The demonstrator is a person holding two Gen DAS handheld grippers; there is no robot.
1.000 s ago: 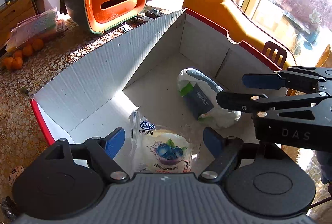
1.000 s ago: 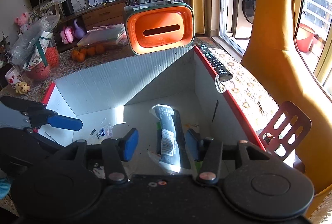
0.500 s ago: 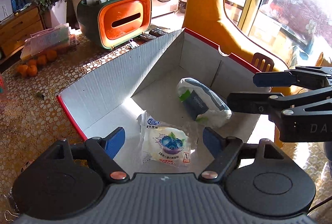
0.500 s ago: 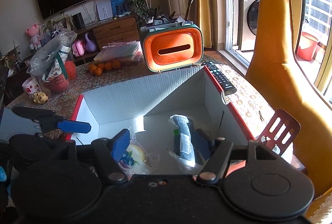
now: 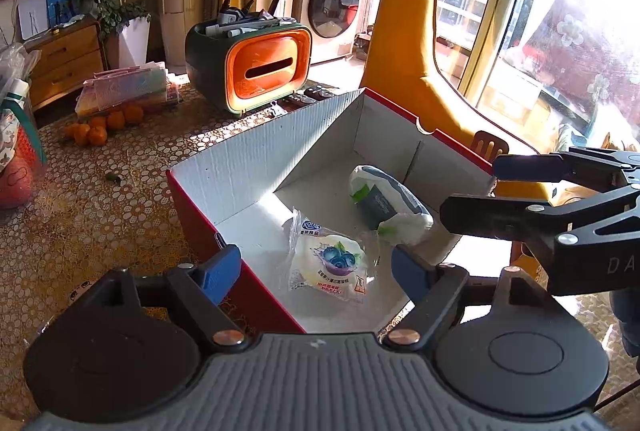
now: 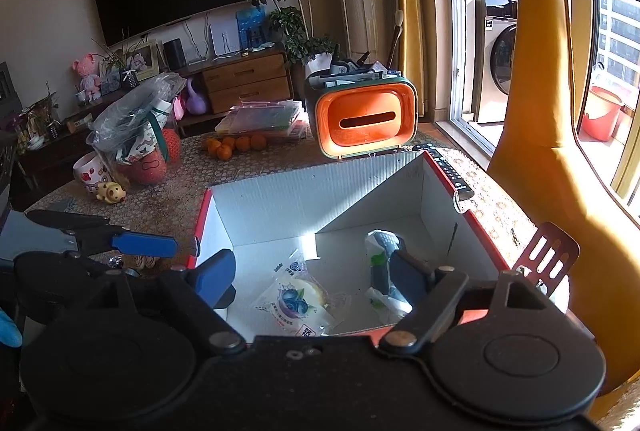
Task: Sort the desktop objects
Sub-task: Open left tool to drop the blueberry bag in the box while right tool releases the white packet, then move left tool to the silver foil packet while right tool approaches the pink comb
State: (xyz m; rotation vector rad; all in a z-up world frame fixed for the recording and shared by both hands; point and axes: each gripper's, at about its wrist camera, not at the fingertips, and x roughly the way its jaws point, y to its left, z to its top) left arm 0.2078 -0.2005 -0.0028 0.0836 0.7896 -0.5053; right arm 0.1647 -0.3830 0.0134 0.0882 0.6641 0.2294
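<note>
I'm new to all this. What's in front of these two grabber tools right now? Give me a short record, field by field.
setting: patterned table in a living room
container: open red-and-white box
in the box: blueberry snack packet; white and grey pouch, lying apart
left gripper: open, empty, above the box's near edge
right gripper: open, empty, above the box
behind the box: orange and green organizer holding pens; remote control beside the box's rim
elsewhere on table: oranges

Both the left gripper [image 5: 316,273] and right gripper [image 6: 312,277] have pulled back from the box [image 5: 256,167], empty
</note>
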